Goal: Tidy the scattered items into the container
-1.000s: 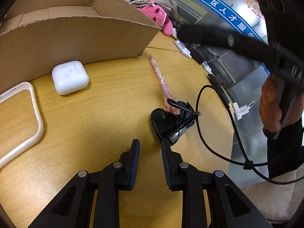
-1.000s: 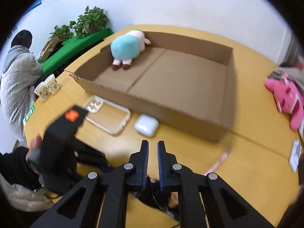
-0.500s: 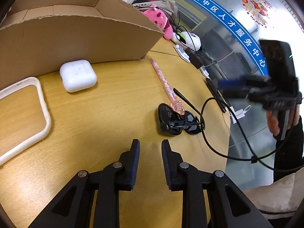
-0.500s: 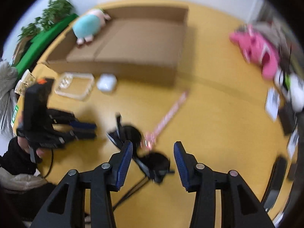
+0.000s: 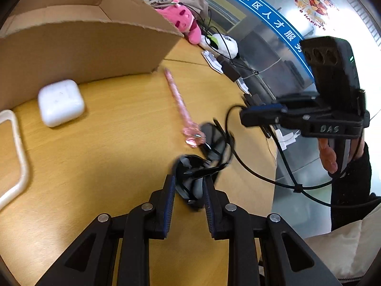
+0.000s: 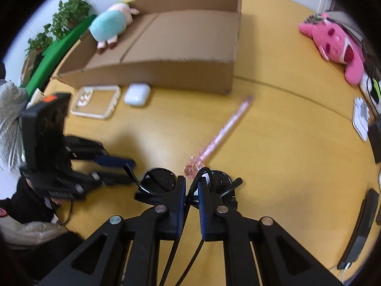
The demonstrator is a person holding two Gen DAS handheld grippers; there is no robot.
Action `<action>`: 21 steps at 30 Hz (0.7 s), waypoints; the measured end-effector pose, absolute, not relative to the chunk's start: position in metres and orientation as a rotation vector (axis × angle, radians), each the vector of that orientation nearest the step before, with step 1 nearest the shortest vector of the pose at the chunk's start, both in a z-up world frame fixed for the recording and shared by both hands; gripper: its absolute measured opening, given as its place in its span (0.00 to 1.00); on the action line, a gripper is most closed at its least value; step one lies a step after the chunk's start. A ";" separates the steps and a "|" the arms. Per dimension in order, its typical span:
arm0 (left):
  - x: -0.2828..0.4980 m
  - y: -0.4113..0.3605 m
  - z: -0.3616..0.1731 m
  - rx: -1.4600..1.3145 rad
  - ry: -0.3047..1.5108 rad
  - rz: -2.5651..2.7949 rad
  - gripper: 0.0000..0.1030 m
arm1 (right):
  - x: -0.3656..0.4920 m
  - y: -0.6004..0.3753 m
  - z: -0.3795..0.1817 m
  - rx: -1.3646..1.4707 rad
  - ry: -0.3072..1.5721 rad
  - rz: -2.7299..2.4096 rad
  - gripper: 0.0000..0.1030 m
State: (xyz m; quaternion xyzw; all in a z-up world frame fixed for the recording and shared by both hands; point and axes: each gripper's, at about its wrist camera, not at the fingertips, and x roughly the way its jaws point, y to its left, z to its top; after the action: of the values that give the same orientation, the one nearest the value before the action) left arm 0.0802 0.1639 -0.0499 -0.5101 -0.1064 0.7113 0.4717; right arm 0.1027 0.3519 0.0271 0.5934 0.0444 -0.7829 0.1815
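Black sunglasses (image 5: 190,176) (image 6: 159,178) lie with arms unfolded on the wooden table, touching the knob end of a pink pen (image 5: 178,100) (image 6: 226,124). My left gripper (image 5: 188,180) (image 6: 132,171) is low at their near end, its jaws a little apart, with a lens and hinge right at the tips. My right gripper (image 6: 191,181) (image 5: 241,119) hangs shut above the bridge, clear of the frame. A white earbud case (image 5: 60,102) (image 6: 137,94) and a pale phone case (image 6: 95,103) lie before the cardboard box (image 6: 190,76), which holds a teal plush (image 6: 109,23).
A black cable (image 5: 262,176) loops from the right gripper past the sunglasses. A pink plush (image 6: 333,40), small devices and papers sit along the table's far right edge. A person in grey (image 6: 9,119) and potted plants are beyond the left side.
The right gripper swung from over the box to above the sunglasses, opened, then shut again. The sunglasses turned on the table, and one end now sits at my left fingertips.
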 end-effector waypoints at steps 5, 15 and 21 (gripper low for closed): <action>0.083 0.170 -0.053 -1.265 -0.269 1.709 0.23 | 0.098 0.332 0.029 1.620 0.109 -2.169 0.09; 0.083 0.161 -0.060 -1.271 -0.355 1.699 0.23 | 0.088 0.300 0.034 1.521 0.038 -2.086 0.09; 0.097 0.138 -0.055 -1.264 -0.324 1.778 0.23 | 0.085 0.298 0.034 1.509 0.016 -2.078 0.09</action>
State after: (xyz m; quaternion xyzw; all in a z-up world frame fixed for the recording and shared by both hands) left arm 0.0965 0.1376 -0.0548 -0.5114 -0.1313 0.7195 0.4511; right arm 0.0854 0.2979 0.0336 0.5634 0.0061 -0.7762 0.2829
